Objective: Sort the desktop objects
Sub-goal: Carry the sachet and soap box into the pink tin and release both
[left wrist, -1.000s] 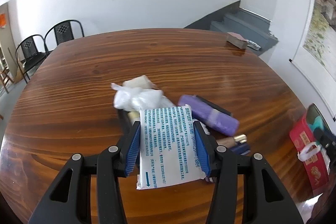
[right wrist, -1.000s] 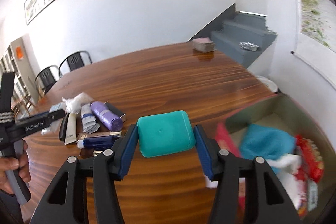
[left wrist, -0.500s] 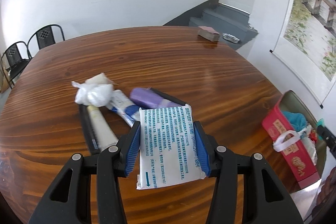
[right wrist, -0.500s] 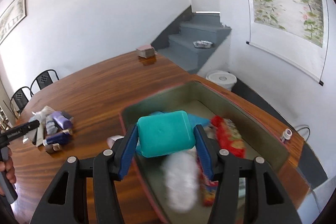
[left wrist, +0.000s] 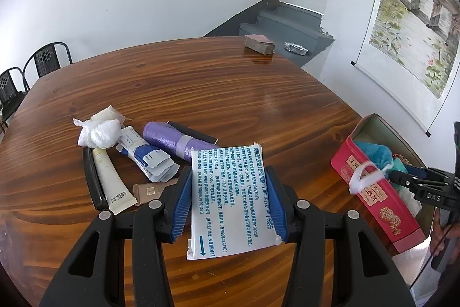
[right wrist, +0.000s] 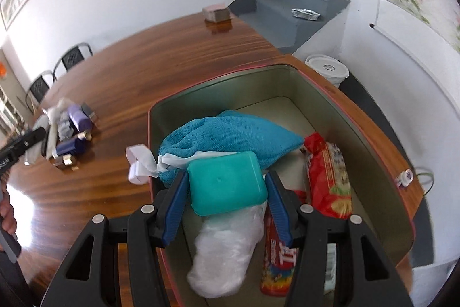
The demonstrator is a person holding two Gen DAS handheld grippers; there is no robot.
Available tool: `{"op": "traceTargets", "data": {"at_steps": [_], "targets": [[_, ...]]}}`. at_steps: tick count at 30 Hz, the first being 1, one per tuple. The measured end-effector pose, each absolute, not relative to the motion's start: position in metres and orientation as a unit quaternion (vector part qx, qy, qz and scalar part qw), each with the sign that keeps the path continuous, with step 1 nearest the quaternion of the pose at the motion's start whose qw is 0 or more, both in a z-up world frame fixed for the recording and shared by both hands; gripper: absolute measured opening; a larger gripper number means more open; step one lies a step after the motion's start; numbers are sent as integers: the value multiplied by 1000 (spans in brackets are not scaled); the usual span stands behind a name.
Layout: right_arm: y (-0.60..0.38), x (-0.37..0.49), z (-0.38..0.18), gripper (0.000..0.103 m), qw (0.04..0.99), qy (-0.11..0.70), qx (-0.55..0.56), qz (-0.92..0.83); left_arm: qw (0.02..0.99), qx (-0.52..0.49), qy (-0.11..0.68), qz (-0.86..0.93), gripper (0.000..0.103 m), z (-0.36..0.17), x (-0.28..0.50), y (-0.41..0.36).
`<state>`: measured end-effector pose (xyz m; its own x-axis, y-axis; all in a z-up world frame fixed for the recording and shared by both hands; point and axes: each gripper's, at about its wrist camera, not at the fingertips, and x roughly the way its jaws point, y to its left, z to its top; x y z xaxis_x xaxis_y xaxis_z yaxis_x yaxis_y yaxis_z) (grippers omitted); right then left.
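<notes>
My left gripper (left wrist: 228, 177) is shut on a white packet with blue print (left wrist: 231, 197) and holds it above the wooden table (left wrist: 201, 82). My right gripper (right wrist: 225, 177) is shut on a teal plastic case (right wrist: 227, 186) and holds it over the open red tin box (right wrist: 371, 140), above a blue cloth (right wrist: 230, 134) and a clear plastic bag (right wrist: 227, 252) inside. The red tin box also shows in the left wrist view (left wrist: 373, 192) at the right table edge, with the right gripper (left wrist: 402, 177) over it.
A pile lies left of the packet: a purple roll (left wrist: 169, 138), a white tube (left wrist: 110, 183), blue-white sachets (left wrist: 146, 154), a white plastic bag (left wrist: 99, 131), a black bar (left wrist: 92, 177). A red snack bag (right wrist: 327, 177) and a red can (right wrist: 277, 252) are in the tin. A small box (left wrist: 258, 43) sits far back.
My right gripper carried the teal case rightward from the table to over the tin and lower into it. My left gripper lifted the packet and swung right; the tin came into its view.
</notes>
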<state>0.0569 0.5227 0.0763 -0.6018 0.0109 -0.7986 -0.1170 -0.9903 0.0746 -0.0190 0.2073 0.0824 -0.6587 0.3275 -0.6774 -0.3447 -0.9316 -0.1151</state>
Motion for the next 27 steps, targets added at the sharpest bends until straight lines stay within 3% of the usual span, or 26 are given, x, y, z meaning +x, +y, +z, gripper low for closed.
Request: {"op": "traceTargets", "data": {"at_steps": [12, 15, 19, 27], "targets": [[528, 38, 63, 55, 41, 62, -500, 863, 192, -369, 10, 909, 52, 84, -13, 208], [535, 52, 71, 56, 42, 83, -476, 875, 200, -369, 14, 908, 52, 84, -8, 214], [537, 73, 85, 64, 56, 72, -438, 895, 215, -369, 19, 904, 52, 85, 0, 227], [546, 111, 113, 64, 89, 72, -351, 929, 270, -364, 39, 890, 52, 93, 18, 280]]}}
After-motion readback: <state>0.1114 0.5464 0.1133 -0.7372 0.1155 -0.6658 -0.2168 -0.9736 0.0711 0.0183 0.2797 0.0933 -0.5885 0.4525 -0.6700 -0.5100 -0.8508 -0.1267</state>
